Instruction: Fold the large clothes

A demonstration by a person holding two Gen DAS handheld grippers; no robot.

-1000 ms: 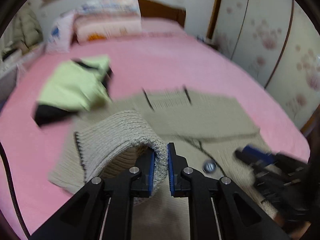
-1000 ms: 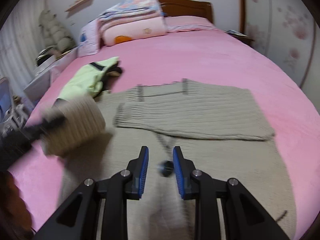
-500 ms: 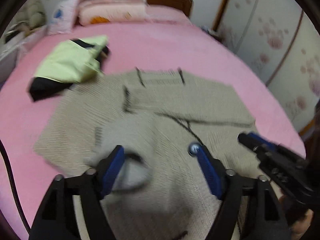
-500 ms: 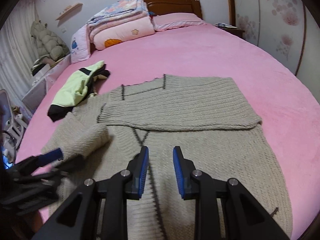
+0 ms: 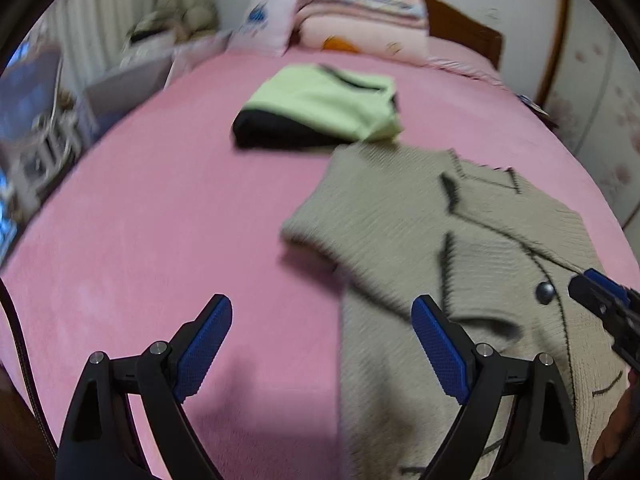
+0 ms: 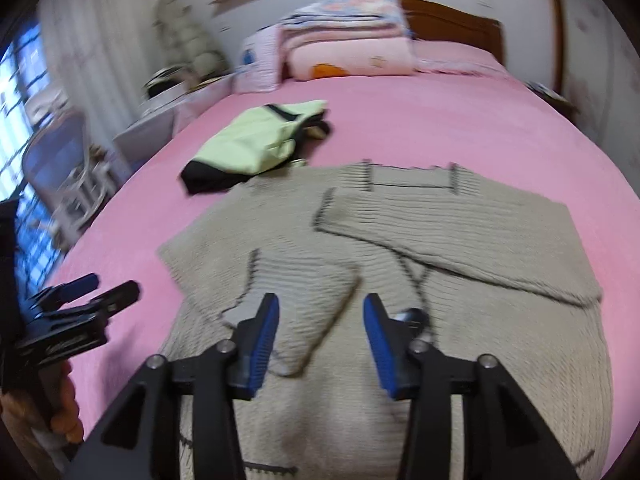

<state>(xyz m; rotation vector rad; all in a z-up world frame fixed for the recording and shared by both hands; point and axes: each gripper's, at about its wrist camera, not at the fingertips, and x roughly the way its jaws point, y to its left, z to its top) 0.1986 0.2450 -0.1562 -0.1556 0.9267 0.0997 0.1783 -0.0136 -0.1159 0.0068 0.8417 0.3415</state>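
A: The beige cardigan (image 6: 400,248) is seen spread flat on the pink bed (image 6: 440,120), both sleeves laid across its front, a dark button (image 5: 545,291) showing.

B: And the left gripper (image 5: 320,344)?

A: Its jaws are spread wide, nothing held, over bare bedcover just beside the cardigan's edge.

B: The right gripper (image 6: 318,332)?

A: Parted too, empty, above the folded sleeve.

B: Anything else?

A: A folded green-and-black garment (image 6: 256,144) is seen near the collar; bedding (image 6: 348,36) is stacked at the headboard.
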